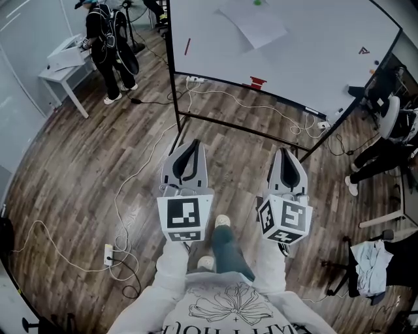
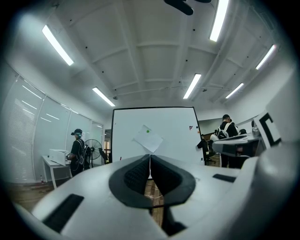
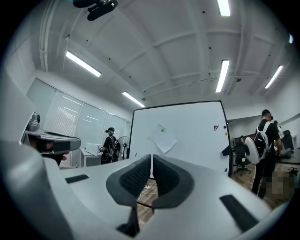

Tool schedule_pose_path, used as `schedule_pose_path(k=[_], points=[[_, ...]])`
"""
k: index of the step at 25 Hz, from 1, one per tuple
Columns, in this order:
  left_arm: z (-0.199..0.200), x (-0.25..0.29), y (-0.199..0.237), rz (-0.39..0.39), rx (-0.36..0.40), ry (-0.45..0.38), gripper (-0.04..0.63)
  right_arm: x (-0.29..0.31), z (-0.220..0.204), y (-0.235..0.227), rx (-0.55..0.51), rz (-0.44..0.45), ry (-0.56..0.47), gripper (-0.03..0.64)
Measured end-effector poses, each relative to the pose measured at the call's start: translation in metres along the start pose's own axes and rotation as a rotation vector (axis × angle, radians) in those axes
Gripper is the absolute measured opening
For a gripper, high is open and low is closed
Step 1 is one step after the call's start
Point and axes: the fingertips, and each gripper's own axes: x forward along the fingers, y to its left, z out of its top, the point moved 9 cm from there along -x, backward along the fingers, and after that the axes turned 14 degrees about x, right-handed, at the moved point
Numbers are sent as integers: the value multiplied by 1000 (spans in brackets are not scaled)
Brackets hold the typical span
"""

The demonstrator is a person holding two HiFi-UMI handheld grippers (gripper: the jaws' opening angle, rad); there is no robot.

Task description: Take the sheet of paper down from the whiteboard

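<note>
While the sheet of paper (image 1: 253,25) hangs tilted under a green magnet (image 1: 257,2) near the top edge of the whiteboard (image 1: 313,59), the left gripper (image 1: 194,143) and right gripper (image 1: 284,152) are both pinched shut and empty, so arriving unopened would likely just shove or crease it.

open wood floor (image 1: 85,163) ahead to the whiteboard (image 1: 313,59) — loose cables (image 1: 117,212) and its base bar (image 1: 241,130) lie across.
</note>
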Motion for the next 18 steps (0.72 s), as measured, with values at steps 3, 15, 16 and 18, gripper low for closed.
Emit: schedule_pose_path(k=[3, 15, 16, 18], points=[[-3, 30, 2, 12, 4, 7, 6, 31, -1, -9, -5, 19, 9, 6], [5, 189, 11, 90, 35, 3, 6, 200, 19, -64, 14, 106, -20, 6], [7, 202, 12, 97, 38, 0, 6, 213, 21, -68, 12, 114, -26, 6], [10, 226, 13, 109, 42, -4, 6, 238, 25, -77, 10, 127, -33, 6]])
